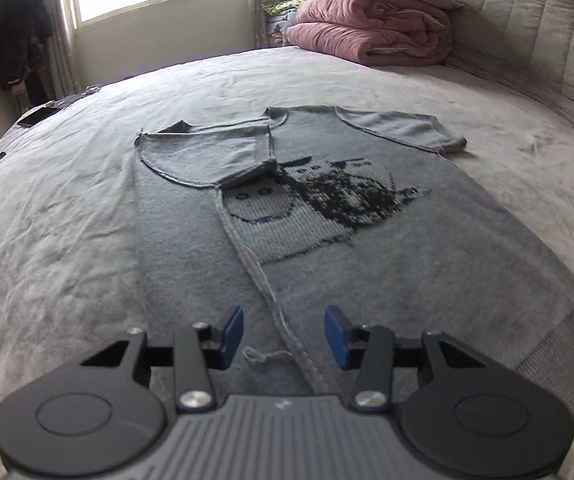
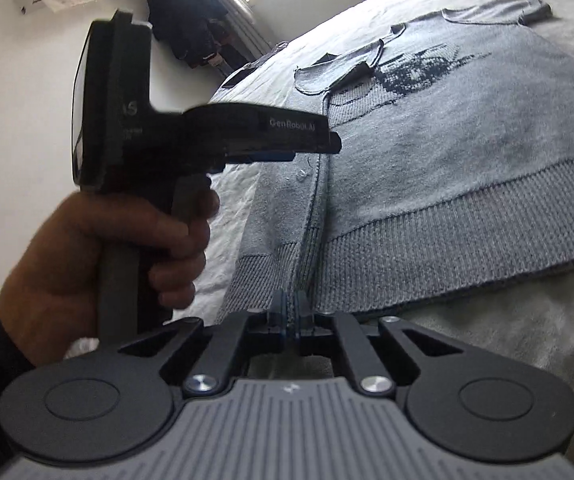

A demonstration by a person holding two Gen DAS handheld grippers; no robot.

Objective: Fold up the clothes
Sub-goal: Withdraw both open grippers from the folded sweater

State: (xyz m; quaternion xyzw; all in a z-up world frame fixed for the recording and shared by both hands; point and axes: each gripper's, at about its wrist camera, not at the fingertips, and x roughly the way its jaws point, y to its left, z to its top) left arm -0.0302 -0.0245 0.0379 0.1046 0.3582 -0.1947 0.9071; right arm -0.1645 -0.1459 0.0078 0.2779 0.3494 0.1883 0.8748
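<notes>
A grey knitted sweater [image 1: 387, 264] with a dark animal picture lies flat on the bed, its left side and sleeve folded over the front. My left gripper [image 1: 283, 326] hovers open over the folded edge near the hem, with only a loose thread and the seam below it. From the right wrist view a hand [image 2: 87, 248] holds that left gripper [image 2: 323, 145] above the sweater [image 2: 467, 152]. My right gripper [image 2: 290, 304] is shut at the ribbed hem [image 2: 447, 248], pinching it where the folded edge ends.
The bed [image 1: 67, 240] has a grey, wrinkled cover. A folded pink quilt [image 1: 371, 28] with a pillow sits at the far end by the padded headboard [image 1: 535, 28]. A phone [image 1: 37, 117] lies at the left edge. Dark clothes [image 1: 11, 36] hang beside the window.
</notes>
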